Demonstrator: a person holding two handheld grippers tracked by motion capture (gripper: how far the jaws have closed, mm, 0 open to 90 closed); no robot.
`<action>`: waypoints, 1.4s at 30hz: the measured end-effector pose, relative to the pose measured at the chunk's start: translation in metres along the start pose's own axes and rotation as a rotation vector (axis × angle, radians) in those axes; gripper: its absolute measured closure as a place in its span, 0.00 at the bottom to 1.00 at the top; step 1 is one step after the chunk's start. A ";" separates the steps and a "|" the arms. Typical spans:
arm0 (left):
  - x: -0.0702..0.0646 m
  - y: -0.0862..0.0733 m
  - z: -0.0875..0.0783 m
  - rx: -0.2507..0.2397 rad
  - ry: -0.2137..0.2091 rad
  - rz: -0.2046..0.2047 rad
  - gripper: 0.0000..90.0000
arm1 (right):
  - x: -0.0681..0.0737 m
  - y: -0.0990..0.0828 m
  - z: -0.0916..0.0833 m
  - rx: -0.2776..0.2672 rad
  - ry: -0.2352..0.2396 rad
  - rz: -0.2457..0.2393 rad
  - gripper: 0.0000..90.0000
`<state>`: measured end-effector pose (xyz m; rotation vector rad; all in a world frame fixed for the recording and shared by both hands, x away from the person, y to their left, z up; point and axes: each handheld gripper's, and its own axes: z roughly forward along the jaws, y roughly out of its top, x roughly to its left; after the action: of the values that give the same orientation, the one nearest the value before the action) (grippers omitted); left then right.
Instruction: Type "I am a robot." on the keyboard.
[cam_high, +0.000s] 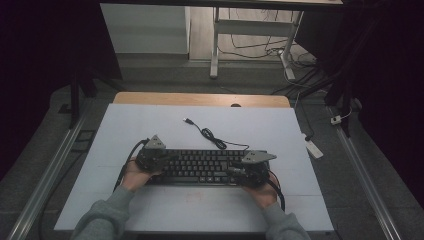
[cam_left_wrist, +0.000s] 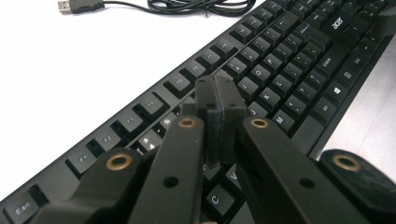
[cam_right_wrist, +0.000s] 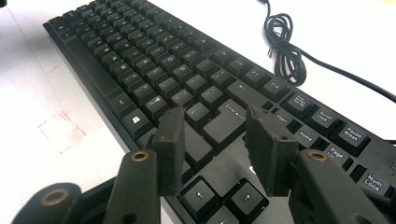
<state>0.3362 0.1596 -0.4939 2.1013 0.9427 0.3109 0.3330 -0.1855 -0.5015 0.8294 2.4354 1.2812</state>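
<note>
A black keyboard (cam_high: 200, 167) lies across the white board, near the person's side. My left gripper (cam_high: 166, 159) hovers over its left end; in the left gripper view its jaws (cam_left_wrist: 215, 86) stand pressed together with nothing between them, just above the upper key rows (cam_left_wrist: 289, 60). Over the right end, my right gripper (cam_high: 231, 170) is open; in the right gripper view its fingertips (cam_right_wrist: 212, 116) straddle empty air above the Enter key and arrow keys of the keyboard (cam_right_wrist: 154, 60). The keyboard's black cable (cam_high: 210, 134) coils behind it and ends in a loose USB plug (cam_high: 187, 120).
The white board (cam_high: 125, 130) covers a wooden table whose far edge (cam_high: 200, 99) shows. Faint red marks (cam_right_wrist: 60, 130) sit on the board in front of the keyboard. A white power strip (cam_high: 314, 148) lies on the floor at the right, with desk legs (cam_high: 215, 45) beyond.
</note>
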 end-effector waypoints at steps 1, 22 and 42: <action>0.000 0.001 0.001 0.000 0.001 -0.001 0.99 | 0.000 0.000 0.000 0.006 -0.004 -0.005 0.64; 0.006 0.002 0.021 0.081 0.007 0.003 0.99 | 0.001 -0.001 0.002 0.021 0.001 -0.006 0.64; 0.001 -0.005 0.031 0.149 0.032 0.048 0.99 | 0.000 -0.001 0.002 0.014 0.006 -0.006 0.63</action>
<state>0.3504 0.1446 -0.5179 2.2640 0.9609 0.3080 0.3331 -0.1848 -0.5031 0.8223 2.4528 1.2677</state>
